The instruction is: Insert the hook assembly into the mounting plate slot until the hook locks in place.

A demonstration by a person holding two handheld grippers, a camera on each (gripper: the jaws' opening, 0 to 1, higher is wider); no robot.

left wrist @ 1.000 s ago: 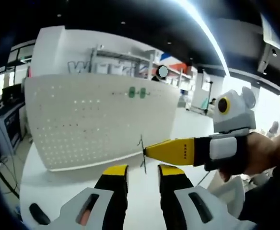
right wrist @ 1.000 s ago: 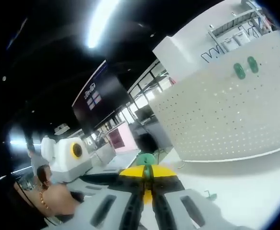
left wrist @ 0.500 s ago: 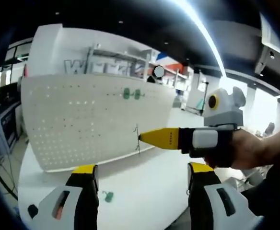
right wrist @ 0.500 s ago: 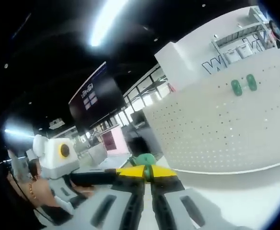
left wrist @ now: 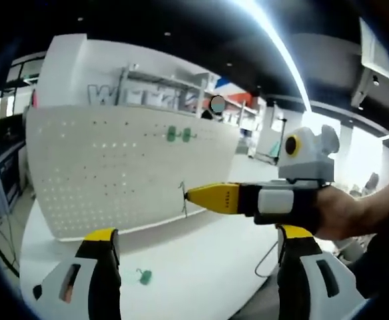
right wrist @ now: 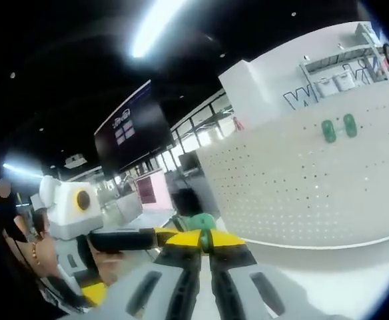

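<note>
The white pegboard mounting plate [left wrist: 114,167] stands upright on the white table [left wrist: 201,267]. Two green hook bases [left wrist: 178,135] sit high on it. My right gripper [left wrist: 189,197] comes in from the right, shut on a thin wire hook [left wrist: 183,200] held in the air in front of the plate's lower right part. In the right gripper view the shut right gripper [right wrist: 204,239] pinches the hook's green base [right wrist: 201,221], with the plate [right wrist: 301,180] and its green bases [right wrist: 339,127] beyond. My left gripper [left wrist: 198,235] stands wide open below the hook, holding nothing.
A small green piece [left wrist: 141,275] lies on the table in front of the plate. A thin cable [left wrist: 268,257] hangs at the table's right edge. The left gripper's finger [right wrist: 124,239] and a hand reach in from the left of the right gripper view.
My left gripper has opened from nearly closed around the wire hook to wide apart. The right gripper, still holding the hook, has shifted a little left toward the plate.
</note>
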